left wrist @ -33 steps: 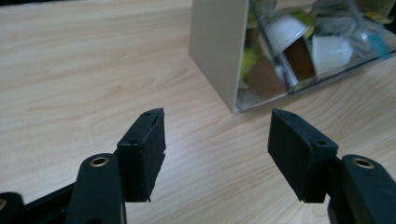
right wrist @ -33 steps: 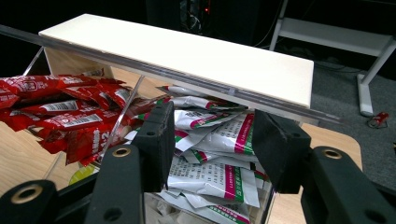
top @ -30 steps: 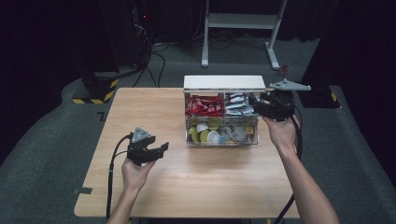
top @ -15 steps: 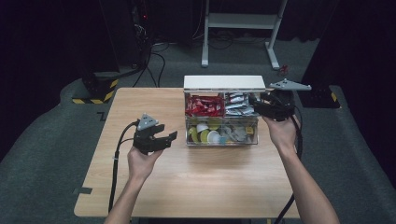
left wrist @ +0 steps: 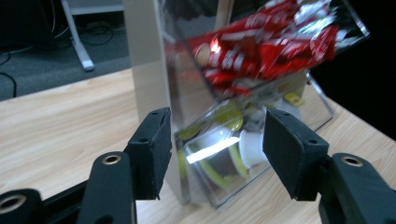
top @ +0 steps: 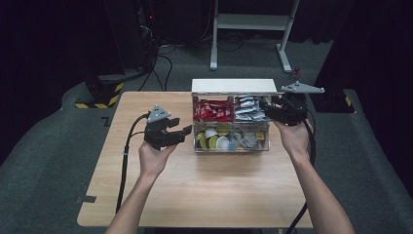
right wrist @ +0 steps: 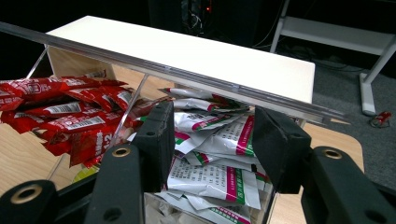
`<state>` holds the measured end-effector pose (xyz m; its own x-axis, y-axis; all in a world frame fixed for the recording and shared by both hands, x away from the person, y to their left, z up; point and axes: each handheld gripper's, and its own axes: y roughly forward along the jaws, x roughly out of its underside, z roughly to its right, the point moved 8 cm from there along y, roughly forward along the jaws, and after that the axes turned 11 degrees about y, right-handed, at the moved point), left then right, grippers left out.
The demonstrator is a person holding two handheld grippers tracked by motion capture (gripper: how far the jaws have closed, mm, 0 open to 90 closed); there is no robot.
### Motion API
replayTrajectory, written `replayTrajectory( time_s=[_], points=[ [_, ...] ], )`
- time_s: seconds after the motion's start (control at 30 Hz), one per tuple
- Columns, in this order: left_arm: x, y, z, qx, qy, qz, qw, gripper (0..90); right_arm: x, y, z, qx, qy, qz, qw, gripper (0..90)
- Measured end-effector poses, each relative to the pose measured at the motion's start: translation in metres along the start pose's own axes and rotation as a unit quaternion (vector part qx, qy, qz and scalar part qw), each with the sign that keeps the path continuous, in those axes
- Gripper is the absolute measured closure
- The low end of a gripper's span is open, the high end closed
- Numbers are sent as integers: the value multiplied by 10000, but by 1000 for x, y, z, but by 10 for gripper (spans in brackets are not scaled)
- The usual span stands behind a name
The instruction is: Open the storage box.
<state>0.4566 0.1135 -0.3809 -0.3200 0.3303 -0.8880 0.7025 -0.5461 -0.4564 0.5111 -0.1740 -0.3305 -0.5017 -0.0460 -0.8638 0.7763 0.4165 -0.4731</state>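
Beyond the wooden counter's [top: 204, 195] far edge stand a white metal frame [top: 253, 29] and black cables [top: 160, 58] on grey floor, with a yellow-black striped block [top: 100, 95] off its far-left corner.

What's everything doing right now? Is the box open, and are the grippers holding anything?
Clear box: upright on the table, top looks open.
Red packets: piled in the back left compartment.
White packets: piled in the back right compartment.
Cups: heaped in the front part.
Left gripper: open, jaws just closing a little, holding nothing.
Right gripper: seems shut on the box's right end.
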Motion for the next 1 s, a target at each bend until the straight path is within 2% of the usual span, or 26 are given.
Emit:
replayTrajectory(
  time_s=[0.07,0.2,0.37,0.47,0.53,0.77,1.0],
  points=[
    [-10,2,3,57,25,71,10000,424,0,0,0,3,-3,0,10000,493],
    [-20,6,7,97,102,75,9999,424,0,0,0,7,-5,-4,10000,494],
    [-31,15,9,46,162,15,9999,435,-1,0,0,-4,-14,1,10000,494],
    [-33,18,8,37,138,-23,9999,448,-1,0,0,-14,-6,2,10000,494],
    [-35,21,8,23,129,-41,9999,488,-1,0,0,-15,-8,4,10000,494],
    [-40,29,3,-156,134,-104,9997,569,-1,0,0,-38,9,15,10000,495],
    [-39,34,1,-262,169,-170,9994,600,-1,0,0,-12,-7,34,10000,495]
  ],
)
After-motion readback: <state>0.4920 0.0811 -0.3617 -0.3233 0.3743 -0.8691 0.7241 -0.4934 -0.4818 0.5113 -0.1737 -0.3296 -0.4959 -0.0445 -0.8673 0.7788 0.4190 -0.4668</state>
